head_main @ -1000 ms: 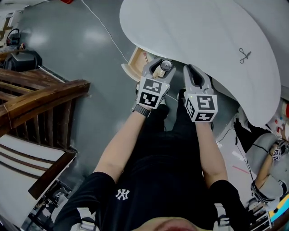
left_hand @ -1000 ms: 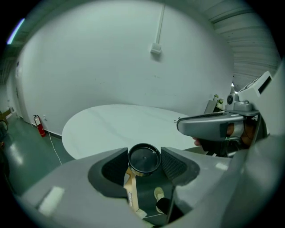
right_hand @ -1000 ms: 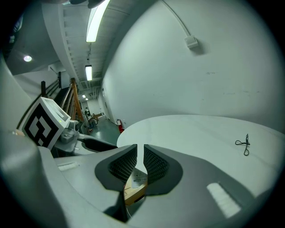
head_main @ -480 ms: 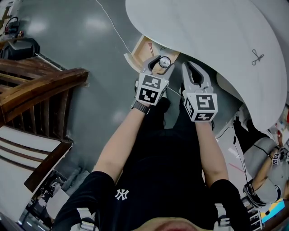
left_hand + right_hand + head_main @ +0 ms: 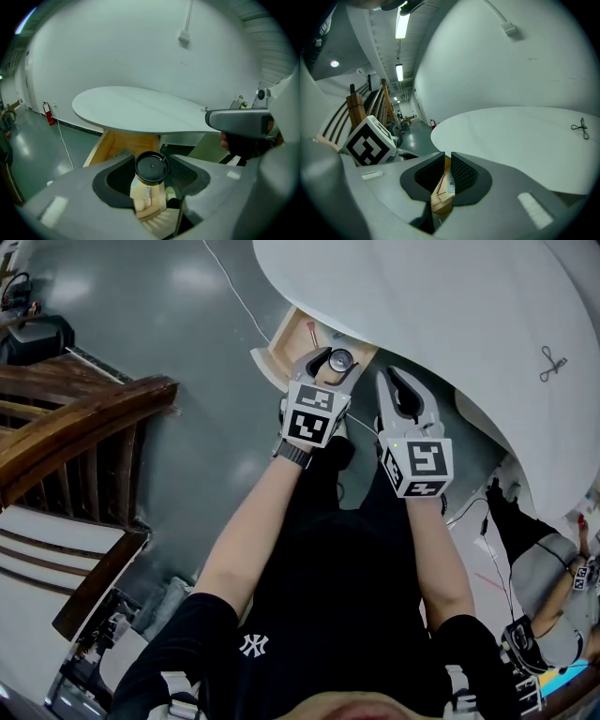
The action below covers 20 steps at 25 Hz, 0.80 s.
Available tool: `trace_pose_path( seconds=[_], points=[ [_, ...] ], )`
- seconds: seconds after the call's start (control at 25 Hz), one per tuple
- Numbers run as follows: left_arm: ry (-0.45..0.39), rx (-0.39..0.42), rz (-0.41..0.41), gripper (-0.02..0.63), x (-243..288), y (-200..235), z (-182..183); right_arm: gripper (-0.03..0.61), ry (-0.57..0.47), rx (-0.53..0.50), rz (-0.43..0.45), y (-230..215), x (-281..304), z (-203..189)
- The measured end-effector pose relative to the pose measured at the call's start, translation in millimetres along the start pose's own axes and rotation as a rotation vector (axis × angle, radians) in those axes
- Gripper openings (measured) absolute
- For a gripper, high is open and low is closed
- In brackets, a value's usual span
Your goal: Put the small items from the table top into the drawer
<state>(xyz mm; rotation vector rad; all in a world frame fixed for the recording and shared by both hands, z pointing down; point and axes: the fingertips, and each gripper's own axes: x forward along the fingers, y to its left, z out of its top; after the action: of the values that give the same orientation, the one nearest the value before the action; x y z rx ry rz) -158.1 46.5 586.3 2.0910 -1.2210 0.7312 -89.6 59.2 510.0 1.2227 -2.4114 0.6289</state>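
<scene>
ahead of both grippers spreads the white oval table (image 5: 450, 315), and under its near edge, straight below the left gripper (image 5: 336, 360), the wooden drawer (image 5: 270, 360) stands open. over the last second more of the drawer's inside has come into the head view, and the left gripper has eased forward from the drawer's front rim to a spot over its open box. its jaws are clamped on a small round jar with a black lid (image 5: 151, 166), held clear of the drawer floor. the right gripper (image 5: 447, 164) sits just beside the left, on its right, as it did before, its jaws drawn to a narrow slit with nothing between them.

that shift suggests the jar is now placed for release, so letting it go into the drawer looks like the step in hand.

far off to the right gripper's right, a small pair of scissors (image 5: 552, 363) lies on the table top, likely still to be fetched. a thin red stick (image 5: 309, 331) already lies in the drawer.
</scene>
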Motion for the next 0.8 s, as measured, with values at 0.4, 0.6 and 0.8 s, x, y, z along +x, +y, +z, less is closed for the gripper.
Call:
trace_pose_path(
  seconds=[0.4, 0.6, 0.8],
  points=[
    [0.036, -0.016, 0.008, 0.233, 43, 24, -16, 0.06, -0.002, -0.001, 0.0, -11, 26, -17],
    [0.062, -0.028, 0.011, 0.233, 61, 35, -24, 0.058, -0.004, -0.007, 0.009, -12, 34, -20],
    [0.128, -0.064, -0.001, 0.235, 68, 36, -32, 0.054, -0.007, -0.01, 0.014, -14, 39, -21]
  ],
)
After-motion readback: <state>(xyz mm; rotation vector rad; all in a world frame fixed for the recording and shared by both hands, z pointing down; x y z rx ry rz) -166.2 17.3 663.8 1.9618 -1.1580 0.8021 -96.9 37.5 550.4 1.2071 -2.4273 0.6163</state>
